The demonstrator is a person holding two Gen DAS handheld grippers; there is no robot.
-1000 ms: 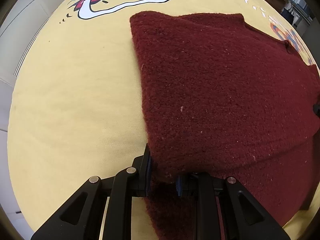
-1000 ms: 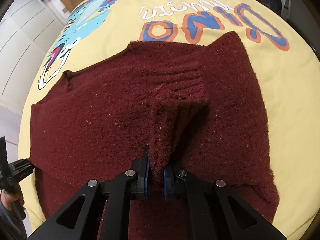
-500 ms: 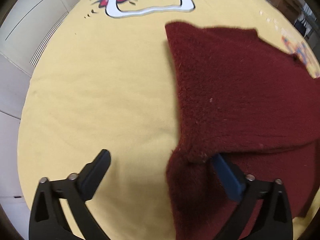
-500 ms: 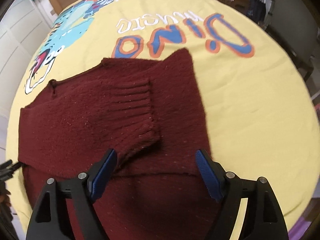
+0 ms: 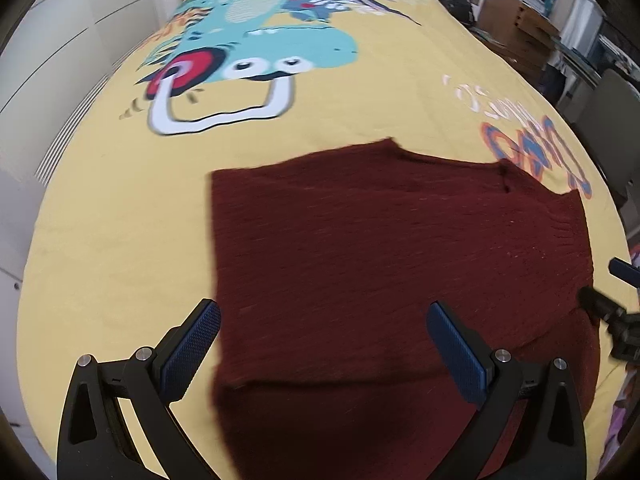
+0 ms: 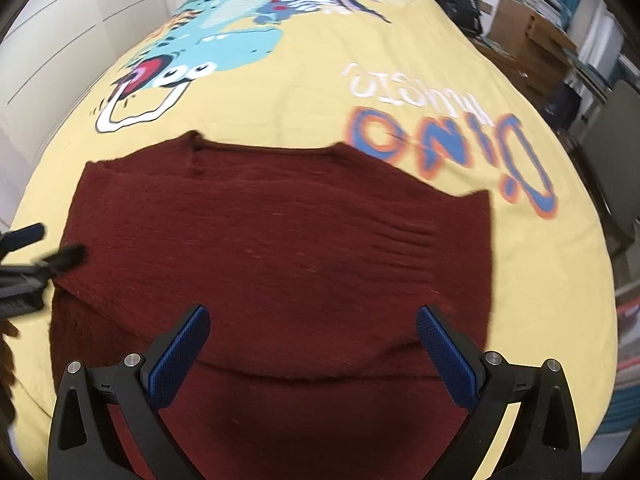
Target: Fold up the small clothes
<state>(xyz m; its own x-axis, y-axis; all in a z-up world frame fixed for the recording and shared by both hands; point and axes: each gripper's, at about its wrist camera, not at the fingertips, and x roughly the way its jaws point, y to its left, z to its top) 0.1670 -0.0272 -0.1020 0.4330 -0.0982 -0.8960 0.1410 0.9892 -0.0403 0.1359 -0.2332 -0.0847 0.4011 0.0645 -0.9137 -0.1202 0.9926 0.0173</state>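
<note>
Yellow covers the whole bed (image 5: pixel 100 240), with a big blue dinosaur and big letters printed on the bedspread. Cardboard boxes (image 5: pixel 516 24) stand by the far right corner of the bed; I cannot tell what is in them.

A dark red sweater (image 5: pixel 360 260) lies flat near the foot edge of the bed, about in the middle between its two sides. Both sleeves look folded in over the body, so the sweater makes a neat block. One ribbed cuff (image 6: pixel 404 240) rests on top, toward the right side.

The left hand-held gripper (image 5: pixel 320 348) has just been opening, and now its jaws stand wide apart above the sweater with nothing held between them. The right hand-held gripper (image 6: pixel 312 344) has just been opening too, and it is also wide and empty.

So the first part looks done: the sleeves are tucked in. I think the body of the sweater must yet be folded over, maybe from the bottom hem up toward the neck.
</note>
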